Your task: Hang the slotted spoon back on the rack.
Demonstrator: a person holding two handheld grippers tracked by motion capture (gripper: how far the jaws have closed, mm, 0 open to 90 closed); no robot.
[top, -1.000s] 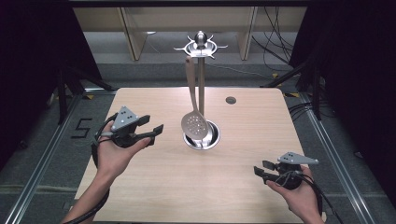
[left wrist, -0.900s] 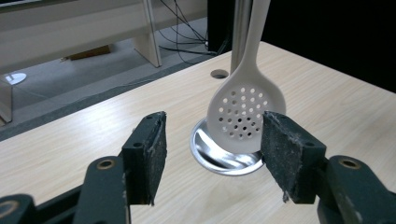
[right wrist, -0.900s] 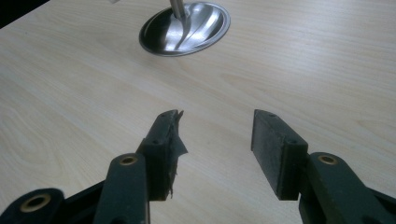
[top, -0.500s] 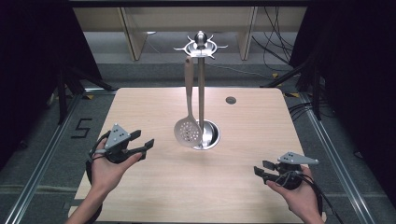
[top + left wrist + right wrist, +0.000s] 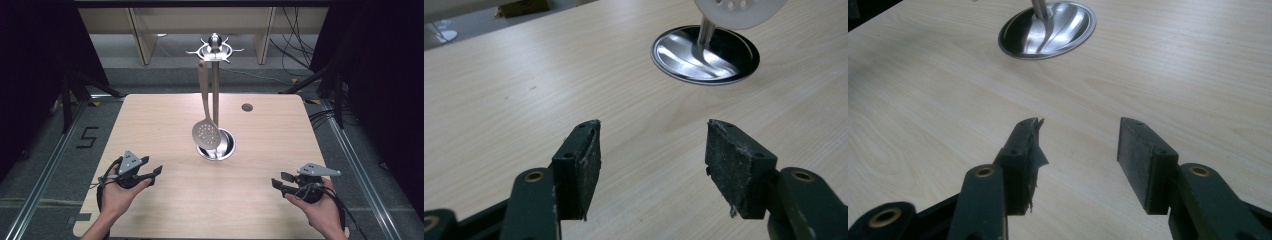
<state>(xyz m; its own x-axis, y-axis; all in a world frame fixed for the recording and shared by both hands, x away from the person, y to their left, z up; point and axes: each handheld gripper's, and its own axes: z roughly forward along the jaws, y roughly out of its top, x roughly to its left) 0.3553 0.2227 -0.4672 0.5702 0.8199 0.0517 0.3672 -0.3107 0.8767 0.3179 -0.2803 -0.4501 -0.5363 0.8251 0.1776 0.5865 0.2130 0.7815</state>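
While jaws gape | left hand-held gripper near table edge

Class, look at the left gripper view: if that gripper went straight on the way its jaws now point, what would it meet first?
Probably bare table first, since the open left gripper tilts down at the wood. If it skimmed above the surface, the stand's round metal base lies ahead, slightly right; depth is unclear.
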